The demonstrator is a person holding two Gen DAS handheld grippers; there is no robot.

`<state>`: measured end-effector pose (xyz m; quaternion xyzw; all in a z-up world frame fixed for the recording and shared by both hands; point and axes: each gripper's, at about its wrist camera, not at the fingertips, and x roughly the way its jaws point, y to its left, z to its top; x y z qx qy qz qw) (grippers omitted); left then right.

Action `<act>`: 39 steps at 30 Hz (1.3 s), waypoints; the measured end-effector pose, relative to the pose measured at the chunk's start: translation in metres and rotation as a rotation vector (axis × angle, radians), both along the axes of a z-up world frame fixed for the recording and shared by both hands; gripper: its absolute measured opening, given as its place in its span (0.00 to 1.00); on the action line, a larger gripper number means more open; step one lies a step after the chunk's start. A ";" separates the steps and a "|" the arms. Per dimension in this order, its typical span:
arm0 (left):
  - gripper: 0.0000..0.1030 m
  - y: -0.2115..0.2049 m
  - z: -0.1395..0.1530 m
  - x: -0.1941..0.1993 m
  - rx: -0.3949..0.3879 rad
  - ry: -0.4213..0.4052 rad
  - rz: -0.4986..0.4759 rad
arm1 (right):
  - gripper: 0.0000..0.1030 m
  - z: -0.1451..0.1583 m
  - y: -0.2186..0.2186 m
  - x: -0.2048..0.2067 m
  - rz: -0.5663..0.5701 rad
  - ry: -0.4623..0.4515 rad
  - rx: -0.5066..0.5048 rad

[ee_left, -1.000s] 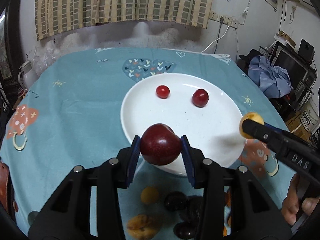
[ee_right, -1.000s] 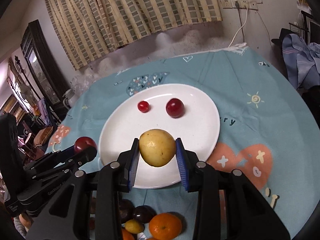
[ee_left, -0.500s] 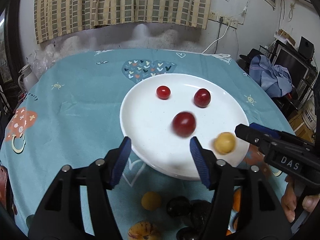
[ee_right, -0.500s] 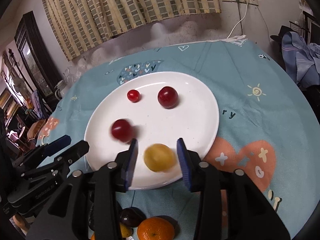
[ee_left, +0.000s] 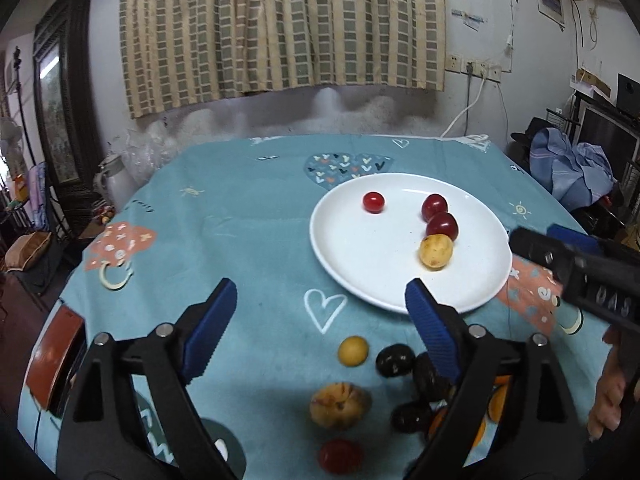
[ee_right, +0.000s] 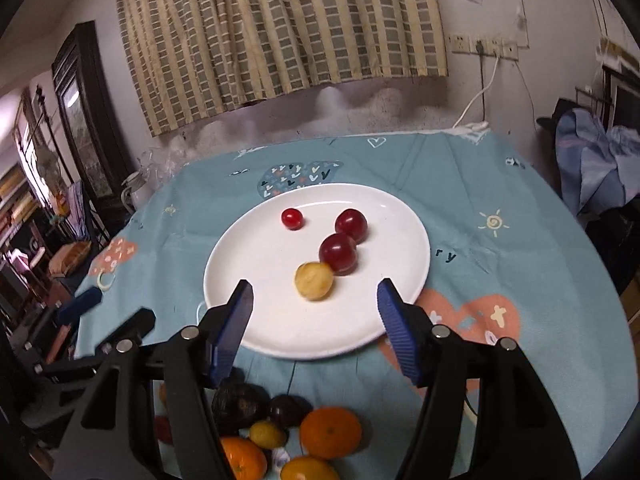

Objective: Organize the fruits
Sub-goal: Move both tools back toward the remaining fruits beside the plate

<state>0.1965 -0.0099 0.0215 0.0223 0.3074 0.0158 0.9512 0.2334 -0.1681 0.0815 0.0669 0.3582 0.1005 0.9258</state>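
Note:
A white plate lies on the teal tablecloth. On it are a small red cherry tomato, two dark red plums touching each other, and a yellow fruit against the nearer plum. My left gripper is open and empty, near the plate's left front edge. My right gripper is open and empty, over the plate's front edge. Loose fruit lies in front of the plate: a small yellow one, dark plums and oranges.
A wrinkled yellowish fruit and a red one lie near the front edge. A brown box sits at the table's left edge. The right gripper's body reaches in from the right. Curtain and wall stand behind.
Both grippers let go of their fruit, opened wide and drew back. The plum and the yellow fruit rolled across the plate and came to rest beside the other plum.

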 end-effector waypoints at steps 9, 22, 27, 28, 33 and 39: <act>0.91 0.009 -0.009 -0.041 -0.006 0.004 0.020 | 0.63 -0.017 -0.002 -0.058 0.015 0.000 -0.029; 0.91 0.012 -0.017 -0.041 -0.001 0.024 0.016 | 0.63 -0.048 0.013 -0.064 0.064 0.109 -0.082; 0.91 0.010 -0.015 -0.040 0.008 0.014 0.016 | 0.63 -0.059 0.017 -0.062 0.078 0.149 -0.092; 0.91 0.010 -0.015 -0.040 0.010 0.013 0.016 | 0.63 -0.061 0.017 -0.061 0.081 0.154 -0.096; 0.91 0.008 -0.015 -0.042 0.018 0.004 0.014 | 0.63 -0.066 0.018 -0.060 0.081 0.174 -0.096; 0.91 0.008 -0.015 -0.042 0.020 0.004 0.016 | 0.63 -0.071 0.002 -0.053 0.021 0.212 -0.063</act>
